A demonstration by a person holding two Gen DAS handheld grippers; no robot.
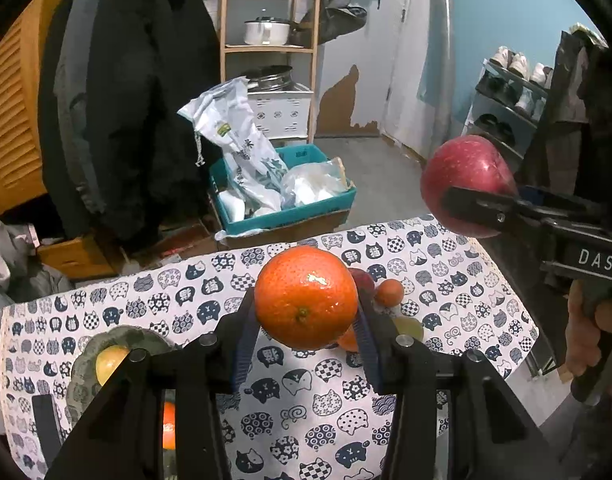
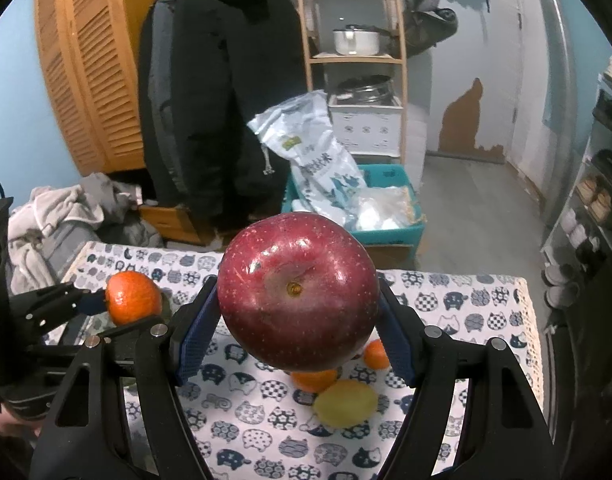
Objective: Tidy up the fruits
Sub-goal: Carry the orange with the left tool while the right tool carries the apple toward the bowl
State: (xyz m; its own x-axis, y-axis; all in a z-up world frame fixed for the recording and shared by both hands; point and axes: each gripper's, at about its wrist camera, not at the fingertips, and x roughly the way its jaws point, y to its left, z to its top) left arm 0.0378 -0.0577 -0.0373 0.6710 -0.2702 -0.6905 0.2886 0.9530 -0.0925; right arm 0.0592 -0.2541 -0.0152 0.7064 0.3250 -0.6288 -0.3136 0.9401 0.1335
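Carrying two fruits at once looks like the step in hand: the left gripper [image 1: 306,320] is clamped on a mandarin [image 1: 306,297], its blue pads pressing both sides, and the right gripper [image 2: 296,328] holds a red apple [image 2: 298,294] the same way, stem end facing its camera. Both fruits hang clear of the cat-print tablecloth [image 1: 346,408].

Below and ahead of the right gripper's jaws lie the loose fruits: two more mandarins [image 2: 315,379] and a yellow-green fruit [image 2: 346,402], close together. Down to the left of the left gripper sits a dark green plate [image 1: 82,364] with a yellow fruit [image 1: 110,362] already on it; an orange one [image 1: 169,424] shows below, half hidden by the gripper's frame.

The next move probably calls for lowering the mandarin onto that plate, then opening the jaws gently so it does not roll. Where the apple belongs cannot be told; no second dish is in view.
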